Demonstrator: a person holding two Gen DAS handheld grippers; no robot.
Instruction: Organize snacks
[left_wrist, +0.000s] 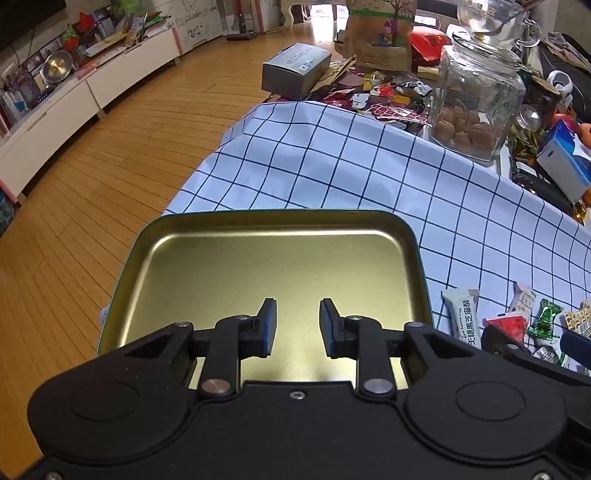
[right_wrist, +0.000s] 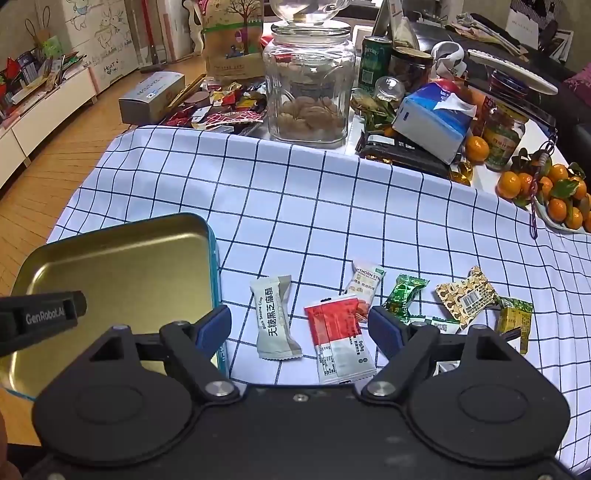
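Note:
A gold metal tin (left_wrist: 266, 266) with a teal rim lies open and empty at the left edge of the checked tablecloth; it also shows in the right wrist view (right_wrist: 122, 258). My left gripper (left_wrist: 297, 325) hovers over the tin, jaws partly open and empty. My right gripper (right_wrist: 299, 321) is wide open above the loose snacks: a grey sesame crisp packet (right_wrist: 275, 317), a red-and-white packet (right_wrist: 338, 339), a green candy (right_wrist: 404, 293), a beige patterned packet (right_wrist: 467, 295) and a yellow-green one (right_wrist: 513, 321). The sesame packet also shows in the left wrist view (left_wrist: 463, 317).
A glass jar of cookies (right_wrist: 308, 81) stands at the back of the cloth. Beside it are a tissue box (right_wrist: 432, 122), cans, a pile of wrapped sweets (right_wrist: 221, 107), a grey box (right_wrist: 151, 96) and a plate of tangerines (right_wrist: 550, 192). The table's left edge drops to wooden floor (left_wrist: 92, 155).

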